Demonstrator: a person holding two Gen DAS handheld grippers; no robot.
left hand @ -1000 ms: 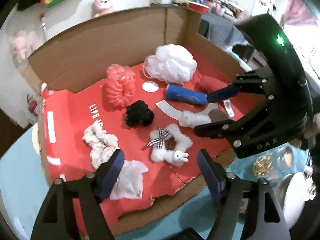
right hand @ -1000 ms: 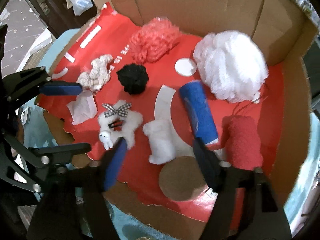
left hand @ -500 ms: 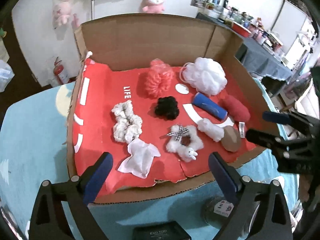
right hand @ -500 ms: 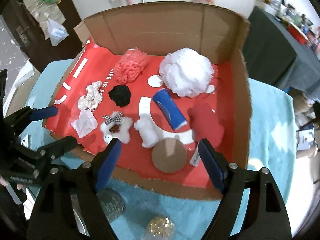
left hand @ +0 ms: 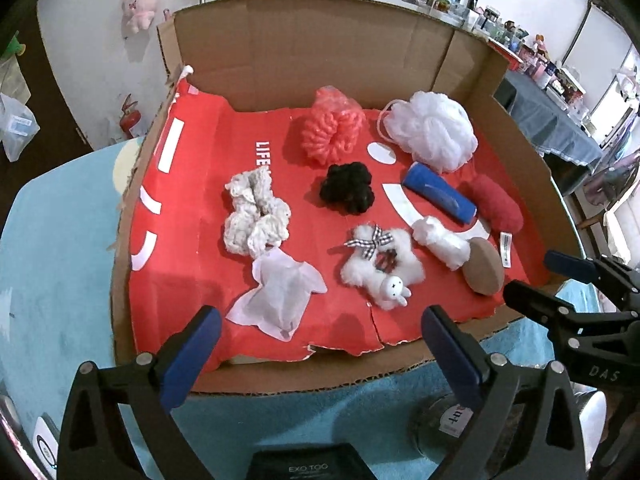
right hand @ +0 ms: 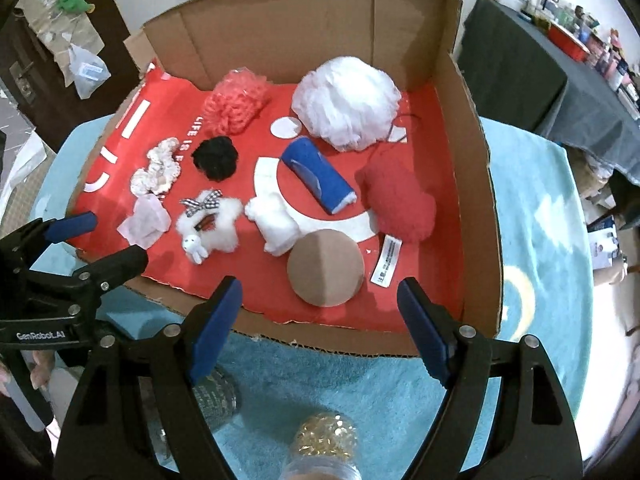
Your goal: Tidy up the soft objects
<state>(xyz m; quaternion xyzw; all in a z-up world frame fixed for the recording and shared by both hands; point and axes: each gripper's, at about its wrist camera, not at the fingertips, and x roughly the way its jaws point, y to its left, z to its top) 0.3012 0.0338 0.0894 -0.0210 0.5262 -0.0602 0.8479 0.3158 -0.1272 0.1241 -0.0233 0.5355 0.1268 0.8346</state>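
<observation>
- Grippers poised at the box's near edge: the left gripper [left hand: 318, 344] hangs with its blue-padded fingers [left hand: 192, 354] spread wide and holding nothing, over the torn front lip of the cardboard box [left hand: 280, 36].
- The right gripper [right hand: 320, 322] is likewise released and empty, fingers [right hand: 216, 328] parted above the blue fluffy cloth [right hand: 352, 376] just outside the box.
- From the left wrist view, a white tissue [left hand: 278, 294] lies closest, at 11 o'clock from the left fingers; a white fluffy bunny scrunchie [left hand: 380, 266] with a checked bow sits at 1 o'clock.
- From the right wrist view, a brown round pad [right hand: 326, 268] lies at 12 o'clock, just beyond the fingertips, touching a white plush roll [right hand: 274, 222] at 11 o'clock.
- Farther in: a blue roll [right hand: 318, 176], a red fuzzy cloth [right hand: 400, 198] at 1 o'clock, a black scrunchie [right hand: 216, 158] and a cream scrunchie [right hand: 158, 168] at 10 o'clock.
- At the back wall rest a coral scrunchie [right hand: 236, 104] and a white mesh pouf [right hand: 346, 104].
- All rest on the box's red liner [right hand: 428, 280], well apart from both grippers.
</observation>
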